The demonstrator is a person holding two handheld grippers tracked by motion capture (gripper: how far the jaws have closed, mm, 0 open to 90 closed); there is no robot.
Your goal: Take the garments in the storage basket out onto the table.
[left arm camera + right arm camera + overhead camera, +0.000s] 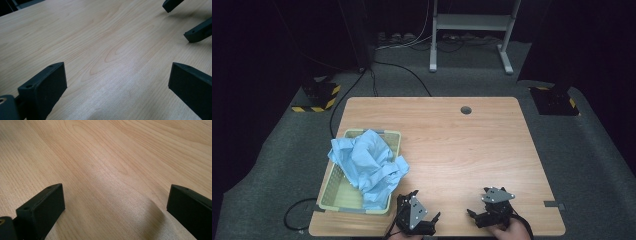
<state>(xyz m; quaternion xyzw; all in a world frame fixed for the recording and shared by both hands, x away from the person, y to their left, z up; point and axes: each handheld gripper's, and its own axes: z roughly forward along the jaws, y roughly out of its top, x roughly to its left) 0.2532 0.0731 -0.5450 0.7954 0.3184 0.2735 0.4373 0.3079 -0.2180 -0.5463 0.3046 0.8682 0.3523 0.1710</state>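
While both grippers rest low at the near edge of the table, the findings are recorded view by view.

High view, cloth: a crumpled light-blue cloth [369, 165] is seen heaped in a pale green basket [336, 194] at about 9 o'clock on the table [472, 150], spilling over the basket's right rim.
High view, left gripper: the left gripper [426, 206] is noted at 6 o'clock, just beside the basket's near right corner, apart from the cloth.
High view, right gripper: the right gripper [478, 201] is noted at about 5 o'clock, well apart from the cloth.
Left gripper view, jaws: the jaws are seen spread wide over bare wood, nothing held; the other gripper's jaw tips are seen at 1 o'clock.
Right gripper view, jaws: the jaws are seen spread wide over bare wood, nothing held.
Handling, judged: the cloth is taken to be light, soft and limp, not fragile; sagging and trailing are expected when lifted.
Hold, advised: a raised fold or the overhanging edge at the right rim is preferred, pinched through several layers.
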